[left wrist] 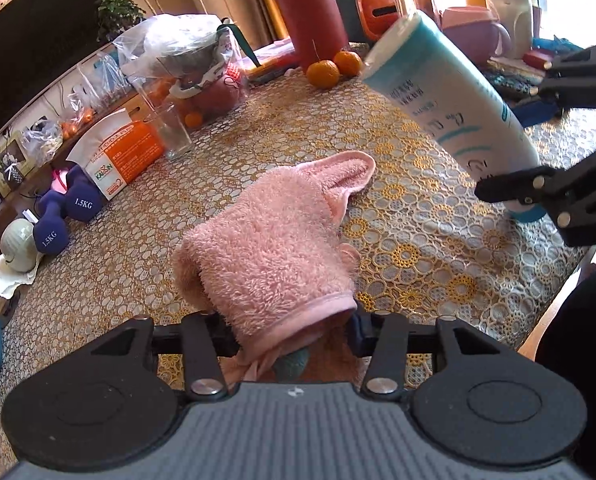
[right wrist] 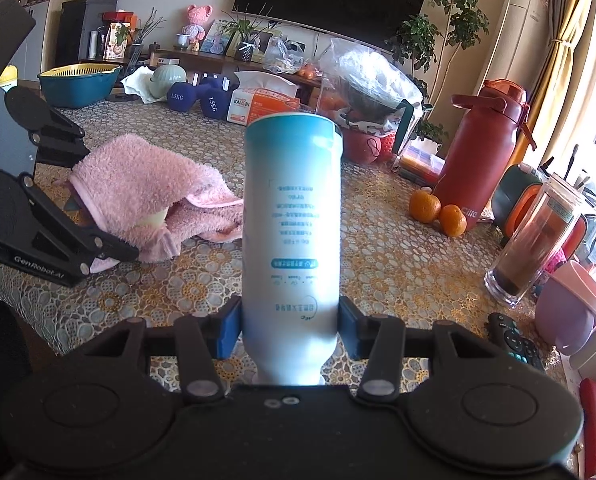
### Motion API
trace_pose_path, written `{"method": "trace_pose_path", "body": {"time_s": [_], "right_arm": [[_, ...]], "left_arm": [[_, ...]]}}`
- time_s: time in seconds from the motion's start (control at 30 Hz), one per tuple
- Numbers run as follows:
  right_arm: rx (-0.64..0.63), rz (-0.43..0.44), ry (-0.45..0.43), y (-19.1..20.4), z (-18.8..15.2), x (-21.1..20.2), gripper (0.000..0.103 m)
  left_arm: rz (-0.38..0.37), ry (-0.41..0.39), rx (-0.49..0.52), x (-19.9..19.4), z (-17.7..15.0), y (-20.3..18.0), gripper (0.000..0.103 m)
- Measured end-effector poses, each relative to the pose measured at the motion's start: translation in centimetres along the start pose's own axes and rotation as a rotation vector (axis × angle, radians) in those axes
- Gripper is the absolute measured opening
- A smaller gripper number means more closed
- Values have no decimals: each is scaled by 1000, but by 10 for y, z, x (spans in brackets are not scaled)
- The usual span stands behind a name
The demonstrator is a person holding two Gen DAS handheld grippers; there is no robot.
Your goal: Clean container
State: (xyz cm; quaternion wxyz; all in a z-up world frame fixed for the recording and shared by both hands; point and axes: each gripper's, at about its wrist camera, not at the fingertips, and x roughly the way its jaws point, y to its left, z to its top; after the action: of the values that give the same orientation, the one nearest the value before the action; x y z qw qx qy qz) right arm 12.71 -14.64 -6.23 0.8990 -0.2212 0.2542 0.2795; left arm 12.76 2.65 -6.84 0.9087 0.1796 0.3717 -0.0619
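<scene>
Right gripper [right wrist: 289,330] clamped on the white-and-teal bottle [right wrist: 291,240], blue pads touching both sides, bottle lifted clear above the lace-covered table [right wrist: 378,264]; left gripper [left wrist: 293,330] closed on a pink towel [left wrist: 273,248] trailing onto the table near its front edge.

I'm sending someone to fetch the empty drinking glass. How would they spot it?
On the lace-covered table, look along the far edge beside the orange-and-white box. The glass stands upright between that box and the bagged fruit. It is the only clear, empty tumbler there.
</scene>
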Motion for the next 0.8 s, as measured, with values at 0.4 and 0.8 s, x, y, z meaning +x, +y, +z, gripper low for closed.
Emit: {"method": "trace_pose_path", "body": {"time_s": [0.4,0.8], "right_arm": [[-165,-26,56,23,10,7,49],[-294,-4,79,46,15,11,49]], "left_arm": [[-85,-191,-181,-96,30,34,43],[-134,-193,-35,-79,58,-24,43]]}}
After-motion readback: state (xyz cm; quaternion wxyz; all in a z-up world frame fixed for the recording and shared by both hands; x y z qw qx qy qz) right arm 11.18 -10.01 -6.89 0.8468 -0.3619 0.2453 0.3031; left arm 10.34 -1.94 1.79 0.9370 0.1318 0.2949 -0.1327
